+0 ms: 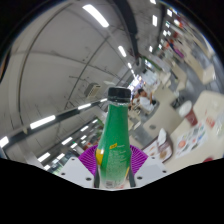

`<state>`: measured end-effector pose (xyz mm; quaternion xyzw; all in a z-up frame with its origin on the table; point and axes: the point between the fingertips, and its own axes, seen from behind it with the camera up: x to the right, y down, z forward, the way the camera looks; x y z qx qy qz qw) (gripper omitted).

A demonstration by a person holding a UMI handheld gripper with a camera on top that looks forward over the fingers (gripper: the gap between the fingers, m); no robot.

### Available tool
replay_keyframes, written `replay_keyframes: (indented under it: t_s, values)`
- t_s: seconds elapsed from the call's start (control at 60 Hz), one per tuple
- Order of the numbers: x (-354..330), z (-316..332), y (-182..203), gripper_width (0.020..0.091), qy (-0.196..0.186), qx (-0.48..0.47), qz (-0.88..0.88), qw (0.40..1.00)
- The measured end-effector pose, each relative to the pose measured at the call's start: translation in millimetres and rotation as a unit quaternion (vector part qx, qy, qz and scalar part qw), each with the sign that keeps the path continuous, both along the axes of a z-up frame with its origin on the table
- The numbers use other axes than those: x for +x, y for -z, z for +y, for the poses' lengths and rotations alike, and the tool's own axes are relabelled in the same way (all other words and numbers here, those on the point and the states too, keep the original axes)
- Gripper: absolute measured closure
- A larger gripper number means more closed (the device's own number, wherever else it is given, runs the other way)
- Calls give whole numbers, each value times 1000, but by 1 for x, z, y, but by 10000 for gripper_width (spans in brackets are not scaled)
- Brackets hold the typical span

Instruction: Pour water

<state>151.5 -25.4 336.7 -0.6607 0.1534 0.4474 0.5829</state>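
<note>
**Bottle held upright in the gripper, room tilted behind it**

Bottle [114, 140] is the reference for all positions below.

1. Ceiling [60, 60]: it fills most of the view above and to one side of the bottle. Long light strips [96, 14] run across it in rows. The whole room appears strongly tilted relative to the bottle.

2. Work area [185, 100]: it lies beyond the bottle, on the side opposite the ceiling. Tables with small mixed items stand there; the items are too small to identify.

3. Bottle: green, translucent, with a dark cap [119, 94] at the top and a label with yellow marking on the lower body. It stands in line with the fingers, its base hidden low between them.

4. Gripper [113, 170]: the purple pads [92, 156] show on both sides of the lower bottle. The jaws are closed against the bottle, one finger pressing each side.
</note>
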Motion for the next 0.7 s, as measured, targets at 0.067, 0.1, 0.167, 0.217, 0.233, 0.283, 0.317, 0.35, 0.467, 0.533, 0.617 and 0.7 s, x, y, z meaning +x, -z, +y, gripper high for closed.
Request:
replay_keyframes:
  t_s: [0.067,0.1,0.167,0.217,0.233,0.283,0.317,0.35,0.467,0.533,0.617,0.7]
  values:
    - [55,2,4,702,76,46,-192,977]
    - [86,3,11,697,108,57,-274,954]
    - [126,6,46,698,143,55,-378,913]
    - [148,9,83,697,151,40,-420,894]
    - [149,8,99,697,147,30,-427,892]
    - [156,11,138,695,141,13,-450,882]
    - [155,13,163,697,138,5,-459,878]
    - [158,18,188,697,129,1,-471,873]
    - [155,20,237,696,118,-21,-492,862]
    - [167,27,262,696,117,-32,-493,861]
    - [168,26,264,695,124,-19,-473,872]
    - [171,20,264,696,123,-23,-476,871]
